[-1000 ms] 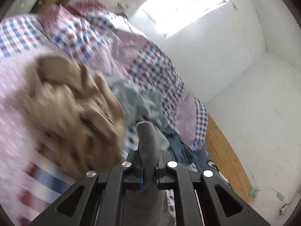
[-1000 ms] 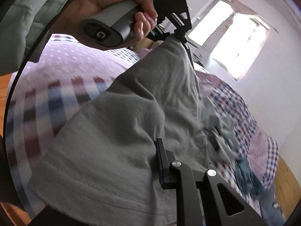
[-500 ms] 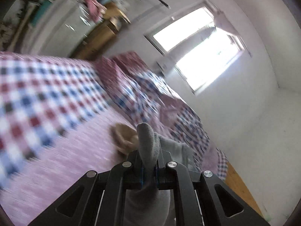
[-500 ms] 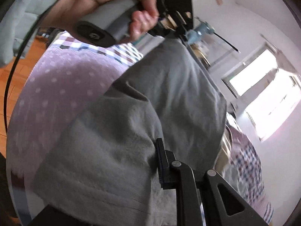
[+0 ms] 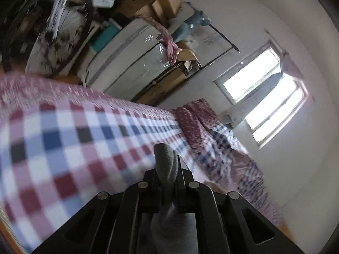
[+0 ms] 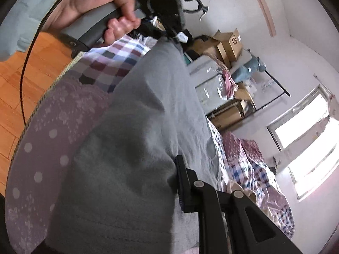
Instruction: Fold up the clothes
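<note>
A grey garment (image 6: 135, 148) is held stretched in the air between the two claws, above the checked bed cover (image 5: 63, 139). The left claw (image 5: 167, 169) is closed on a bunched corner of the cloth, which pokes up between its fingers. In the right wrist view the right claw (image 6: 180, 182) is pressed shut against the cloth edge at the near end; its second finger is hidden by fabric. The long axis of the cloth is judged to run from the right claw up and away to the left claw. The bed lies below both; neither claw is clearly nearer to it.
</note>
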### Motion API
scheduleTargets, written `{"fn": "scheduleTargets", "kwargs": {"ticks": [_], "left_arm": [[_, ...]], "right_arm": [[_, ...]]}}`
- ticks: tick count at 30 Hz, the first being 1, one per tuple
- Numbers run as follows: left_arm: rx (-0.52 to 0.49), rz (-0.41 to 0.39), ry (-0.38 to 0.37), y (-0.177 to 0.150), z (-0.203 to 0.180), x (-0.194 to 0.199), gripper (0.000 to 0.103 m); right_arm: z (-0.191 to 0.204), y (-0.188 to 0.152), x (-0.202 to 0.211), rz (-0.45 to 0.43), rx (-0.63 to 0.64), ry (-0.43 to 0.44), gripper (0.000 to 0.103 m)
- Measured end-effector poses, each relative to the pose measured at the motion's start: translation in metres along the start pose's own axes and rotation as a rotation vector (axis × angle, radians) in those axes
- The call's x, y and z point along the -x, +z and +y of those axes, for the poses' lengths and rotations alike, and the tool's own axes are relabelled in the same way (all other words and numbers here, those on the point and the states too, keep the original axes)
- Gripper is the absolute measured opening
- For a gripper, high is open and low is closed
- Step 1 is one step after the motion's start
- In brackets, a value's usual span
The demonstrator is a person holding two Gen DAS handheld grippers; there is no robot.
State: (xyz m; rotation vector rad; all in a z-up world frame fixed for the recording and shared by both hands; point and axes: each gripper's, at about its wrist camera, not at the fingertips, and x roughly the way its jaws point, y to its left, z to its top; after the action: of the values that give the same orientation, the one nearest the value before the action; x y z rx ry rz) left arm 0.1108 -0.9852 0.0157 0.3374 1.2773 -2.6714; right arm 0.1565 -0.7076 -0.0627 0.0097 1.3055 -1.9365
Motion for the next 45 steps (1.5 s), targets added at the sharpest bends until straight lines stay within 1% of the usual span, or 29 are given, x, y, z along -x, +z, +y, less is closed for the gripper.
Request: {"fn": "scheduleTargets", "kwargs": {"ticks": [1, 3, 8, 11, 13, 15, 16, 18, 19, 20, 21, 22, 23, 24, 27, 29, 30, 32, 33, 35, 36, 38, 39, 41, 45], "left_arm": [[-0.004, -0.01, 0.004, 0.002, 0.007, 0.004, 0.007], [0.056, -0.022, -0.015, 0.004, 0.023, 0.008, 0.006], [0.133, -0.038, 0.015, -0.002, 0.051, 0.007, 0.007], [0.184, -0.034, 0.031, -0.011, 0.066, 0.007, 0.007], [0.194, -0.02, 0.049, -0.013, 0.069, 0.007, 0.007], [0.205, -0.007, 0.073, -0.015, 0.071, 0.007, 0.01], [0.216, -0.005, 0.096, -0.016, 0.073, 0.008, 0.013], [0.237, -0.032, 0.142, -0.016, 0.075, 0.019, 0.017], [0.25, -0.055, 0.163, -0.016, 0.077, 0.026, 0.024], [0.257, -0.077, 0.201, -0.015, 0.077, 0.034, 0.037], [0.261, -0.099, 0.245, -0.014, 0.077, 0.042, 0.046], [0.26, -0.129, 0.276, -0.014, 0.076, 0.052, 0.062], [0.251, -0.15, 0.282, -0.015, 0.072, 0.059, 0.067], [0.239, -0.165, 0.279, -0.017, 0.067, 0.064, 0.067], [0.173, -0.153, 0.277, -0.024, 0.045, 0.071, 0.073], [0.111, -0.135, 0.264, -0.032, 0.024, 0.071, 0.079], [0.08, -0.126, 0.257, -0.036, 0.013, 0.071, 0.08], [0.022, -0.103, 0.227, -0.049, -0.013, 0.071, 0.083], [-0.011, -0.087, 0.208, -0.057, -0.03, 0.068, 0.083], [-0.08, -0.051, 0.169, -0.071, -0.067, 0.059, 0.084], [-0.115, -0.032, 0.149, -0.077, -0.086, 0.055, 0.084], [-0.187, -0.003, 0.13, -0.089, -0.123, 0.049, 0.086], [-0.225, 0.011, 0.126, -0.097, -0.142, 0.047, 0.086], [-0.309, 0.045, 0.104, -0.117, -0.185, 0.041, 0.086], [-0.439, 0.098, 0.019, -0.165, -0.264, 0.032, 0.088]], "right_arm": [[0.002, 0.001, -0.003, -0.007, 0.014, 0.002, 0.015], [0.008, 0.001, 0.0, -0.016, 0.023, 0.007, 0.015], [0.004, -0.001, 0.005, -0.021, -0.008, 0.029, 0.015], [0.004, -0.005, 0.016, -0.006, -0.041, 0.058, 0.015], [0.003, -0.009, 0.026, 0.007, -0.069, 0.086, 0.015], [-0.002, -0.015, 0.037, 0.023, -0.103, 0.118, 0.015], [-0.005, -0.019, 0.043, 0.033, -0.126, 0.14, 0.015], [-0.01, -0.028, 0.055, 0.05, -0.168, 0.18, 0.015], [-0.013, -0.033, 0.061, 0.057, -0.19, 0.199, 0.015], [-0.017, -0.038, 0.069, 0.063, -0.211, 0.21, 0.015], [-0.021, -0.043, 0.077, 0.068, -0.234, 0.22, 0.015], [-0.025, -0.048, 0.085, 0.069, -0.258, 0.228, 0.015], [-0.03, -0.054, 0.093, 0.071, -0.286, 0.234, 0.015], [-0.037, -0.06, 0.102, 0.071, -0.318, 0.235, 0.015], [-0.056, -0.08, 0.127, 0.073, -0.41, 0.222, 0.021], [-0.074, -0.096, 0.146, 0.076, -0.488, 0.203, 0.03], [-0.083, -0.103, 0.154, 0.076, -0.524, 0.193, 0.032], [-0.1, -0.122, 0.171, 0.08, -0.605, 0.165, 0.043], [-0.11, -0.132, 0.18, 0.086, -0.645, 0.147, 0.044], [-0.128, -0.153, 0.198, 0.099, -0.721, 0.109, 0.051], [-0.136, -0.165, 0.207, 0.103, -0.75, 0.085, 0.052], [-0.152, -0.189, 0.227, 0.109, -0.799, 0.035, 0.061], [-0.161, -0.204, 0.238, 0.108, -0.828, 0.008, 0.062], [-0.175, -0.227, 0.254, 0.106, -0.873, -0.03, 0.071], [-0.2, -0.281, 0.286, 0.111, -0.979, -0.118, 0.077]]}}
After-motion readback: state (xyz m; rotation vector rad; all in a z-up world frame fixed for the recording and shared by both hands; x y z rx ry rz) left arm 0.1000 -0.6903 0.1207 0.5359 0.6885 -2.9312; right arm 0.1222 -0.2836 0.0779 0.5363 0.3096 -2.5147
